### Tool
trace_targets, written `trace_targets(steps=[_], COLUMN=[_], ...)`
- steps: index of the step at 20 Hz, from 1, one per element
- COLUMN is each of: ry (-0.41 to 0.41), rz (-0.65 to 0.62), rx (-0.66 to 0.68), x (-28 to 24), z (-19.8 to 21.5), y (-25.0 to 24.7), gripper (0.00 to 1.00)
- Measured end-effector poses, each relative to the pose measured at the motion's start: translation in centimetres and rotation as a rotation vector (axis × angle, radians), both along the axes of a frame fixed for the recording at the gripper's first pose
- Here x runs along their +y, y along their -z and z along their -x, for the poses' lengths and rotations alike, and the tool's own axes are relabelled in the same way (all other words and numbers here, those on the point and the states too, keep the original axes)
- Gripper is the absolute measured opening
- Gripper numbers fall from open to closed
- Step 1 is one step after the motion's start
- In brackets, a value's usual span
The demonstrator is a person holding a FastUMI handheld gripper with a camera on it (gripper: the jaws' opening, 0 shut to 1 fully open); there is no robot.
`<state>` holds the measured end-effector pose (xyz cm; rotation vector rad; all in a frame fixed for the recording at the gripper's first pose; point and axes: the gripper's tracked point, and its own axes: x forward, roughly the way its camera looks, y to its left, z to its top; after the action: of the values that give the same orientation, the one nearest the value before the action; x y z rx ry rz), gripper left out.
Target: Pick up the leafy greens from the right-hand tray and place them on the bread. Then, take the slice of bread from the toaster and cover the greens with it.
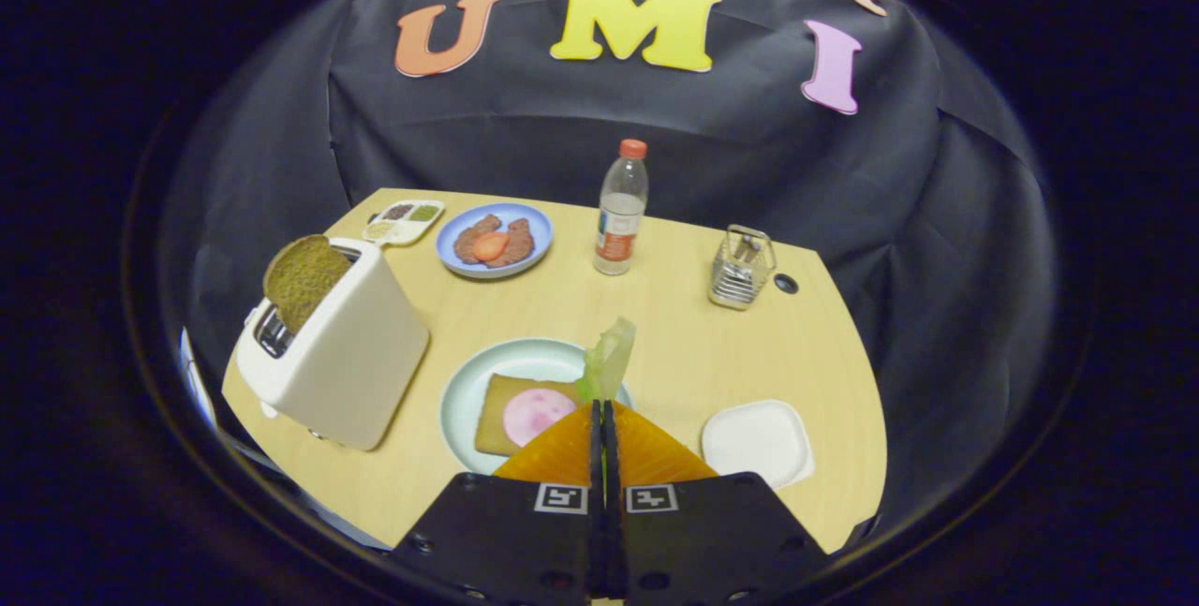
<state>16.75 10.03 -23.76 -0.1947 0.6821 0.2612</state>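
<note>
pale wooden tabletop (pixel 562 306) against dark cloth, seen from above and behind the gripper (pixel 600 405). we find its fingers drawn together to a narrow slit and pinching the leafy greens (pixel 609 358), whose limp, ruffled leaf stands up just ahead of the fingertips, over the right edge of the light plate (pixel 468 381). on that plate, at about 10 o'clock from the fingertips, lies the bread (pixel 496 405) carrying a round pink slice (pixel 534 414). the right-hand tray (pixel 757 442) sits bare at 3 o'clock. the toaster (pixel 337 353) stands at 9 o'clock, with a dark slice of bread (pixel 302 278) protruding from its slot. we judge the greens light, soft and easily torn, best held at the thicker stem end; the toasted slice seems stiff but crumbly, best taken by its exposed upper edge. farther off stand a blue plate (pixel 495 241), a bottle (pixel 621 213) and a wire holder (pixel 742 267).
</note>
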Motion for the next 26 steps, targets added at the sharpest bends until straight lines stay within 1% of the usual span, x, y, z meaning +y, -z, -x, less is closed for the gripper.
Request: trace_targets(steps=[2,4,8,9,10,13,14,16,19,21,25,26], ry=[-0.028,-0.043,-0.062,-0.077,-0.109,-0.177,-0.186,-0.171,-0.101,-0.077,-0.06,-0.062], rz=[-0.019,-0.037,-0.098,-0.123,-0.147,-0.135,-0.128,-0.103,-0.078,-0.074,-0.006,-0.005], rx=[0.008,0.035,0.154,0.169,0.171,0.158,0.159,0.179,0.229,0.251,0.2,0.2], x=[3.0,5.0,7.5,8.2,9.1,10.1,10.0,9.0,6.4,5.2,2.8,2.6], z=[-0.6,-1.1,-0.7,-0.3,0.3,0.8,0.4,-0.7,-2.8,-3.5,-5.7,-5.8], y=[0.2,1.4,4.6,4.5,4.0,3.3,3.6,5.3,8.3,9.5,10.7,11.0], gripper=[0.0,0.0,0.0,0.0,0.01,0.0,0.0,0.0,0.0,0.0,0.0,0.0])
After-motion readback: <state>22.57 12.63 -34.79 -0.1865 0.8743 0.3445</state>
